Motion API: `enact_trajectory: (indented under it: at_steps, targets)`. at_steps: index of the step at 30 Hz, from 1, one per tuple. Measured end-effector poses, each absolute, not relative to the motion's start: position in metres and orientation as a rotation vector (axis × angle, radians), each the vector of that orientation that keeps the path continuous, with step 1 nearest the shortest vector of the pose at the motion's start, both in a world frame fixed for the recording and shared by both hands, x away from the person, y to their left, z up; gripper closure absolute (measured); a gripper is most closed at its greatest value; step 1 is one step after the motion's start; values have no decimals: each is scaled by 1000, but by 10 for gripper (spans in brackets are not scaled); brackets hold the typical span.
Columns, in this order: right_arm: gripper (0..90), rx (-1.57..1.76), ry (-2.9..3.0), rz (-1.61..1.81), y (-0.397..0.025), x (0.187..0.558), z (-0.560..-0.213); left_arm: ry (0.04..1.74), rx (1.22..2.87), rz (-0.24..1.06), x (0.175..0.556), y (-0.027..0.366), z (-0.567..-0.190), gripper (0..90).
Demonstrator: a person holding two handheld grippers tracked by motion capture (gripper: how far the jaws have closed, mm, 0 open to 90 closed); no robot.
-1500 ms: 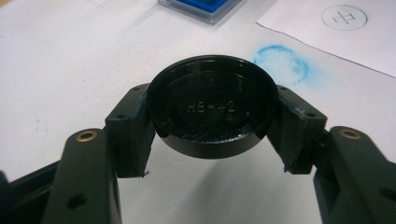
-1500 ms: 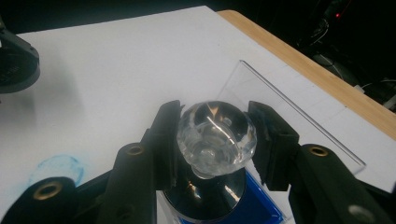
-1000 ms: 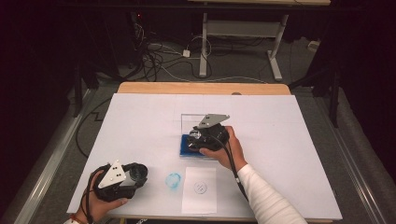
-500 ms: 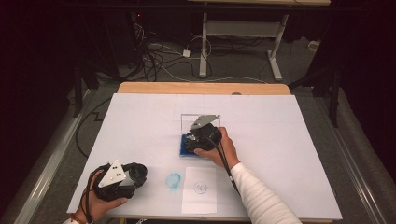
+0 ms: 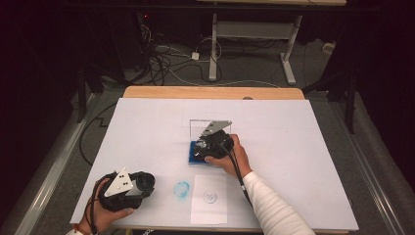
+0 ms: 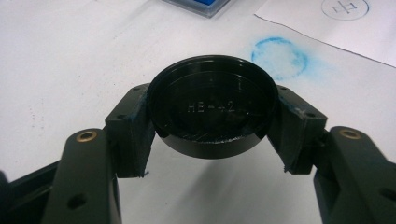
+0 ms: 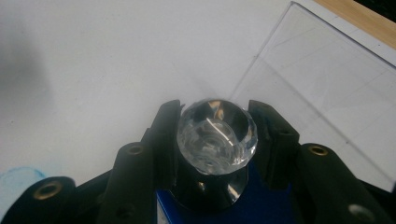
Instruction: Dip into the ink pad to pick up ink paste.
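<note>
Near the table's (image 5: 147,127) front-left corner, the left gripper (image 6: 212,123) pinches a round black cap (image 6: 212,109) between its 2 jaws; the raised lettering on the cap is hard to read. Just beyond it sits a blue ink smudge (image 6: 279,57), then a paper sheet (image 6: 327,23) with a circled mark, cut off at the frame. At mid-table, the right gripper (image 7: 215,140) is clamped on a faceted clear-knobbed stamp (image 7: 217,135) standing on a blue ink pad (image 5: 195,155), its clear lid (image 7: 327,93) upright behind. The stamp's base is hidden.
</note>
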State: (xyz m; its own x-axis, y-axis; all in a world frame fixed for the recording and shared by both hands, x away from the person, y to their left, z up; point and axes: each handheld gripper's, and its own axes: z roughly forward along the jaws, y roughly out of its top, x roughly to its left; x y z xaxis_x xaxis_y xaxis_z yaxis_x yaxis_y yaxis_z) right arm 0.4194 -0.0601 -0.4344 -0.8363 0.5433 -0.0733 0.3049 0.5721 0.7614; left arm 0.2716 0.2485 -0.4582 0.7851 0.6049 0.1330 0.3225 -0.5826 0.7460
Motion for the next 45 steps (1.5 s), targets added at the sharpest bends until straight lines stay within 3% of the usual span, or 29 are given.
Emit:
enact_trajectory:
  at_steps: [45]
  targets:
    - [571, 703, 2468, 1142, -60, 415, -438, 676, 2233, 480, 271, 246, -459, 363]
